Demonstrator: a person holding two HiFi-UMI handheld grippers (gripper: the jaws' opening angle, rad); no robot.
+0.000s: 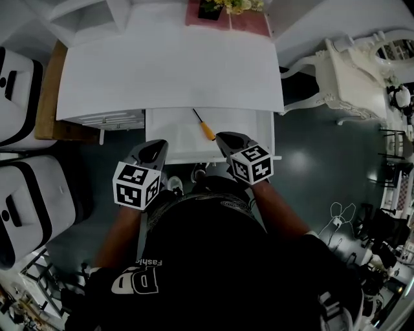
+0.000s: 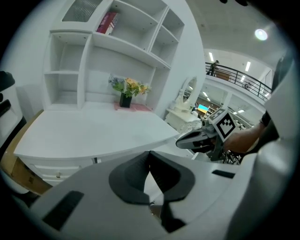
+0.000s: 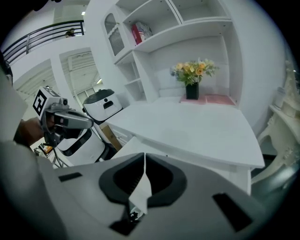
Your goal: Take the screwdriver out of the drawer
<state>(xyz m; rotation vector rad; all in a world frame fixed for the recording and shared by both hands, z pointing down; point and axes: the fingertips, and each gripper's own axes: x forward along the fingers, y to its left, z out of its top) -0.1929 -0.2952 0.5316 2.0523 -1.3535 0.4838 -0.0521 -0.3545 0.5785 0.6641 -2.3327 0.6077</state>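
Observation:
In the head view a screwdriver (image 1: 204, 127) with an orange handle and a thin black shaft lies slantwise in the open white drawer (image 1: 173, 132) under the desk top. My right gripper (image 1: 226, 138) hovers at the drawer's front edge, just right of the handle and not touching it. Its jaws are parted by a narrow slit with nothing between them (image 3: 144, 155). My left gripper (image 1: 155, 145) hangs at the drawer's front left corner; its fingertips meet and hold nothing (image 2: 149, 153). Neither gripper view shows the screwdriver.
The white desk top (image 1: 168, 71) spreads beyond the drawer, with a vase of flowers (image 1: 217, 8) on a pink mat at its back. Closed drawers (image 1: 110, 121) sit left of the open one. An ornate white chair (image 1: 343, 77) stands right; white-and-black machines (image 1: 19, 97) stand left.

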